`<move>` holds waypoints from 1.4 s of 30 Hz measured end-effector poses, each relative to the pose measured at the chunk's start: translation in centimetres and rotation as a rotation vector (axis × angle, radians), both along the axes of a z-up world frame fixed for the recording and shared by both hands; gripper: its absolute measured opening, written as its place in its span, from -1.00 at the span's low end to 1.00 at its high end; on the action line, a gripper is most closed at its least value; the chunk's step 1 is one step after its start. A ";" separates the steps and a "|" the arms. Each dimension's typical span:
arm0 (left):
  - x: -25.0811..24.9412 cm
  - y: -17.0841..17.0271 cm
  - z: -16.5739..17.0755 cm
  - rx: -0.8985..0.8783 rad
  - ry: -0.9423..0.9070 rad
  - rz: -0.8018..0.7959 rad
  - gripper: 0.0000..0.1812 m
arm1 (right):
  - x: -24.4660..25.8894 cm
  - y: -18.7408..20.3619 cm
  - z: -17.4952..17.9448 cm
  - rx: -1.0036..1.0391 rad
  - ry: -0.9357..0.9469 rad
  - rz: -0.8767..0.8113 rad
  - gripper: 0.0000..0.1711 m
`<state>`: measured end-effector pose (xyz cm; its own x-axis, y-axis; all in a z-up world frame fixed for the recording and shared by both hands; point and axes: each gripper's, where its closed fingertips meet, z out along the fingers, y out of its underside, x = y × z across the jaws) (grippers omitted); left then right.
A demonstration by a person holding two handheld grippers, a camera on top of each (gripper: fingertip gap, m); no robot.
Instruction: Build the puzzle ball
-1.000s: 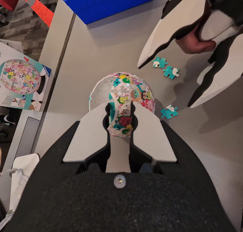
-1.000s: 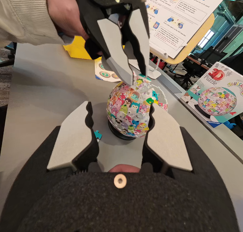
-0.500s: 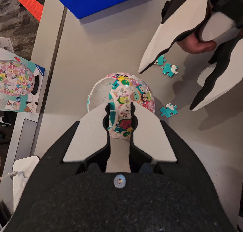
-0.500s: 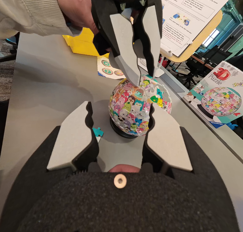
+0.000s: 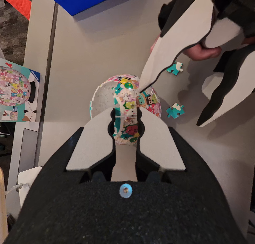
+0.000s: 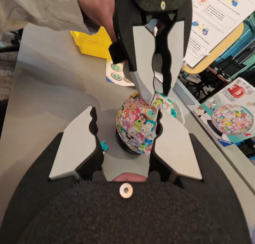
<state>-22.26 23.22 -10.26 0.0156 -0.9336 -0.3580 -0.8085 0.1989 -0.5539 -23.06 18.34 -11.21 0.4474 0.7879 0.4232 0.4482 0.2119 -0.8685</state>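
Left gripper [image 5: 125,113] w/ grey foam fingers is nearly closed, pinching a teal curved puzzle piece [image 6: 160,94] at the top of the colourful half-built puzzle ball [image 6: 135,124]. Right gripper [image 6: 126,124] is wide open beside the ball, which sits on its black ring stand [image 6: 124,148]. Two loose teal pieces [image 5: 175,110] lie nr the ball.

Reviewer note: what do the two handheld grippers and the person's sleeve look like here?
Both grippers, left and right, have black textured bodies, a round silver screw in the middle, and flat grey fingers with wavy black inner edges. The sleeve is cream, finely ribbed.
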 end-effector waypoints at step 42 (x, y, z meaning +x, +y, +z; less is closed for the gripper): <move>0.1 0.0 0.0 -0.029 0.079 -0.045 -0.67 | -0.4 1.9 -0.5 -0.016 0.006 -0.035 0.07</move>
